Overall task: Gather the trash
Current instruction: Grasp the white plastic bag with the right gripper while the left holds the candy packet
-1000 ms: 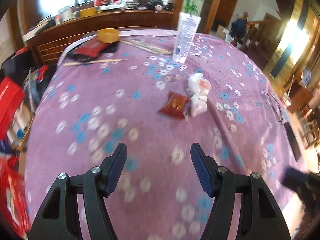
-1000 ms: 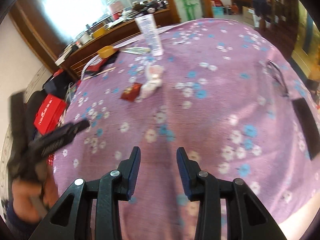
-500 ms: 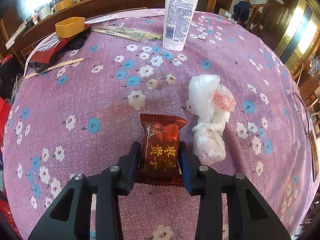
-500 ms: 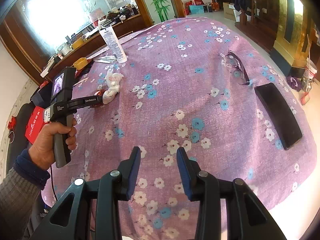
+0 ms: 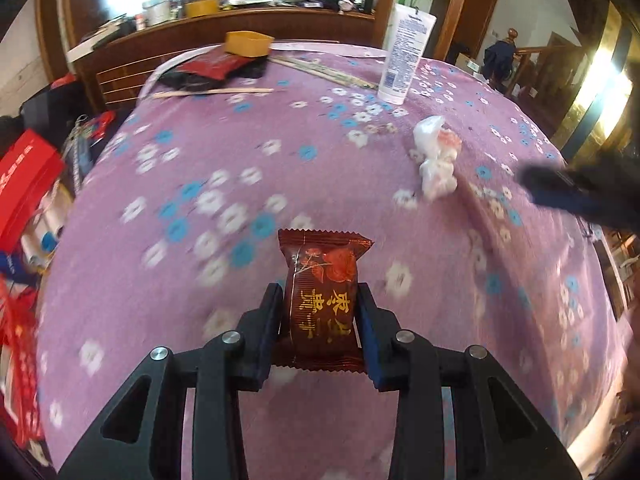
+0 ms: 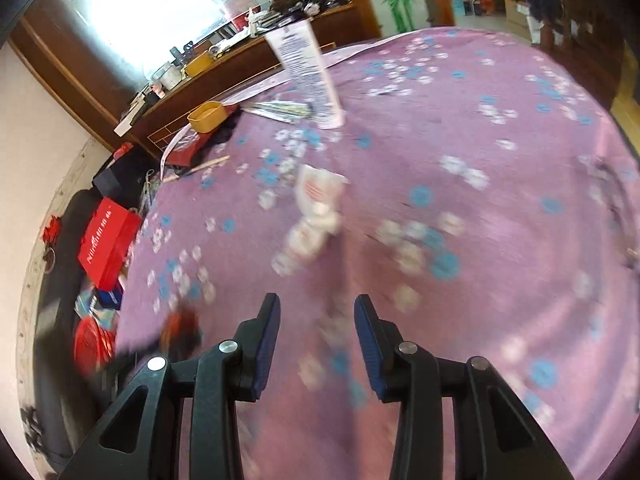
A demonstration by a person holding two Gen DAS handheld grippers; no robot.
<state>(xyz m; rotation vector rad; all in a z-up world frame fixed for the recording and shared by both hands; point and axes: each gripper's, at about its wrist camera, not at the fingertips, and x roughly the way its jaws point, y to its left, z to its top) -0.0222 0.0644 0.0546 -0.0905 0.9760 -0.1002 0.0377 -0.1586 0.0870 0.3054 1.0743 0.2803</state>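
A: Left gripper [image 5: 320, 312]? Quick.

B: Clamped on the dark red crinkly foil snack wrapper with gold characters [image 5: 322, 294], both blue pads pressing its long sides. Wrapper looks lifted off the purple floral tablecloth [image 5: 200, 152], nearer the camera than the crumpled white plastic bag with a red print [image 5: 436, 160].

A: Right gripper [image 6: 316, 328]?

B: Fingers apart, nothing between them. The white bag [image 6: 316, 208] sits ahead of it, centred, not touched.

A: Step in hand?

B: I'd call it carrying the wrapper off while the right lines up on the bag. Keep the squeeze steady; foil is slick and the pillow shape is puffy, so it could slide out endwise. For the bag, come down on the knotted waist, not the loose top; thin film collapses.

A: Other stuff relative to the bag?

B: White squeeze tube standing on its cap [image 5: 404, 56] beyond it. Farther left of the tube, a yellow rectangular plastic tub [image 5: 248, 42] and pale flat wooden sticks [image 5: 212, 92]. Cloth is soft, slightly wrinkled near the bag. Frames are motion-blurred.
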